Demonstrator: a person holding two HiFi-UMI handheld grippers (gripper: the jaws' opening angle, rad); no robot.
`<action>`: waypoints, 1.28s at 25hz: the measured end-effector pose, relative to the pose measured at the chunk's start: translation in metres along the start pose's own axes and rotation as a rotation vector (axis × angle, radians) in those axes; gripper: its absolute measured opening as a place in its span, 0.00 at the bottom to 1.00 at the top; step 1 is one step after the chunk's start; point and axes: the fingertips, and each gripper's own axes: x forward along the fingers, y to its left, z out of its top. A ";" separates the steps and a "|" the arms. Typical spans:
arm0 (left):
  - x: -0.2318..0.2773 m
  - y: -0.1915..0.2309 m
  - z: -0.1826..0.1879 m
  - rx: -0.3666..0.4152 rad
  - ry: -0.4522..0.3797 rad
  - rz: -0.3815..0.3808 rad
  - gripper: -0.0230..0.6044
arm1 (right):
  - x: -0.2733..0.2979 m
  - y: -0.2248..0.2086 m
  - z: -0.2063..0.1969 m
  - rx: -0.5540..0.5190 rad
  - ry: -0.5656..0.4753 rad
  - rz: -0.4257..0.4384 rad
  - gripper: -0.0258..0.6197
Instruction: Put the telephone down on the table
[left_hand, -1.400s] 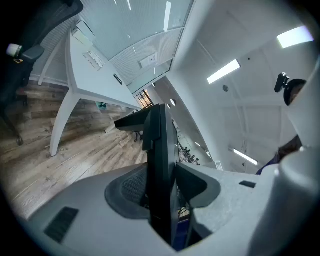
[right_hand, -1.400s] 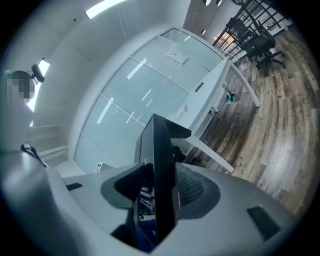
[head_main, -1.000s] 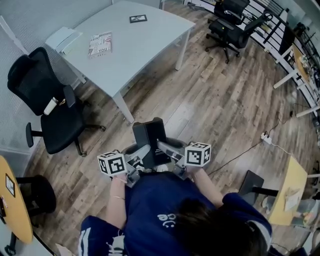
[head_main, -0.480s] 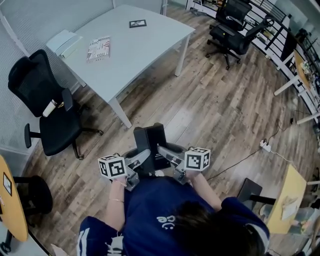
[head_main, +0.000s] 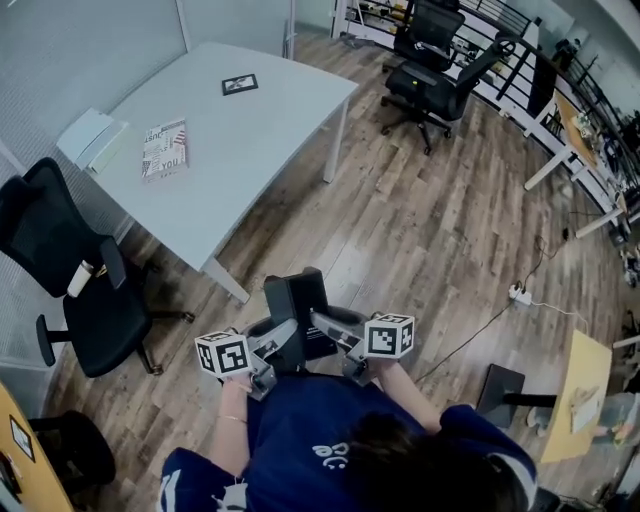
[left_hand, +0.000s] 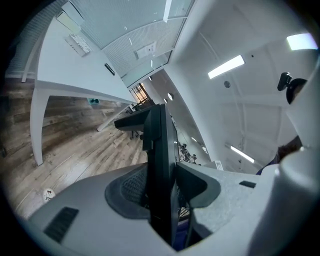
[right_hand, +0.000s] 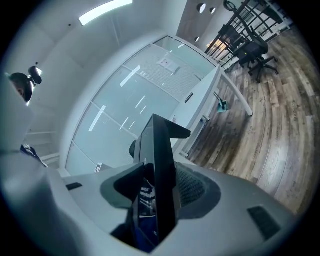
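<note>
A black telephone (head_main: 298, 308) hangs in front of the person's body, above the wooden floor, and is held from both sides. My left gripper (head_main: 278, 342) is shut on its left edge, my right gripper (head_main: 326, 324) on its right edge. In the left gripper view the telephone (left_hand: 162, 150) stands edge-on, clamped between the pads of the left gripper (left_hand: 161, 192). The right gripper view shows the same: the telephone (right_hand: 159, 165) is pinched in the right gripper (right_hand: 154, 197). The pale grey table (head_main: 250, 130) lies ahead at the upper left, a few steps away.
On the table lie a printed booklet (head_main: 165, 148), a white stack (head_main: 92, 138) and a marker card (head_main: 240, 84). A black office chair (head_main: 60, 260) stands left of the table, more chairs (head_main: 430, 60) at the back. A power strip (head_main: 518, 293) with its cable lies on the floor at the right.
The table and the black chair have slid leftwards in the head view as the person moves. Both grippers keep the same hold on the telephone.
</note>
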 end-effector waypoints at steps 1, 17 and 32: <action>0.002 0.005 0.011 0.002 0.005 -0.005 0.31 | 0.008 -0.002 0.008 -0.002 -0.004 -0.003 0.37; 0.003 0.085 0.146 0.028 0.033 -0.054 0.31 | 0.132 -0.019 0.096 -0.003 -0.059 -0.050 0.37; 0.004 0.125 0.190 -0.015 -0.038 0.006 0.31 | 0.187 -0.040 0.125 -0.001 0.031 -0.008 0.37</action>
